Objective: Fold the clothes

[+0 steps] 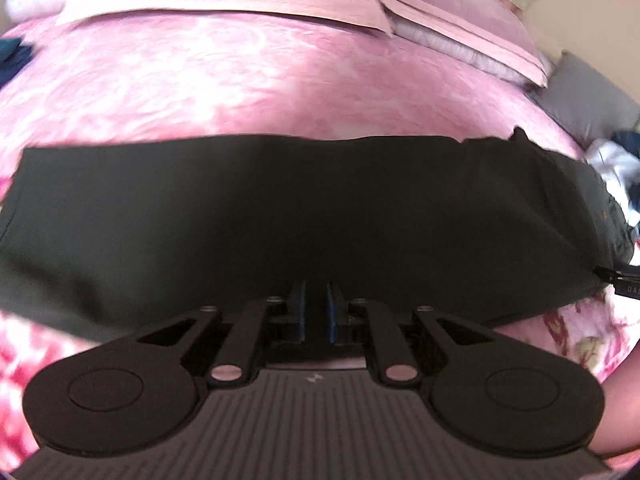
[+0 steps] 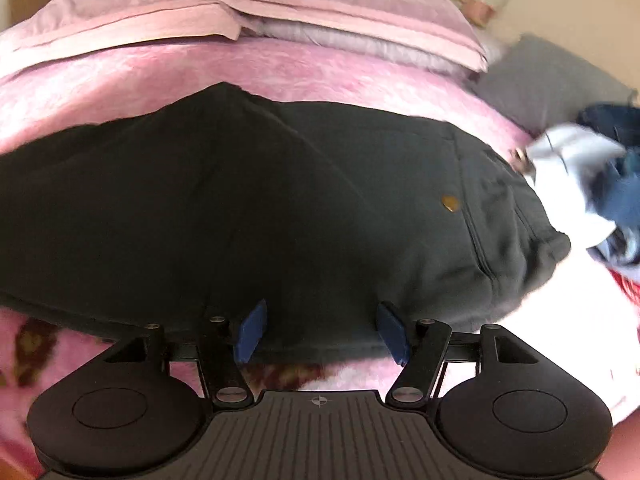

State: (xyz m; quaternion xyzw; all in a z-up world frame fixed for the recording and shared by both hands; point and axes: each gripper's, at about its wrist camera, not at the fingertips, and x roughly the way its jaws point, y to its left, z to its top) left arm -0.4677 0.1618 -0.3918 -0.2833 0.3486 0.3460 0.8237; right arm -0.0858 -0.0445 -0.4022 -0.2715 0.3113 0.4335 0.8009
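A pair of black trousers lies stretched sideways across the pink bedspread, legs laid one on the other. My left gripper sits at the trousers' near edge, its blue pads drawn close together with dark cloth between them. In the right wrist view the trousers show their waistband and a brass button at the right end. My right gripper is open, its blue pads wide apart over the near hem. Its tip shows at the right edge of the left wrist view.
Pink pillows line the head of the bed. A grey cushion and a heap of white and blue clothes lie at the right. A blue garment lies at the far left. Floral bedspread lies near me.
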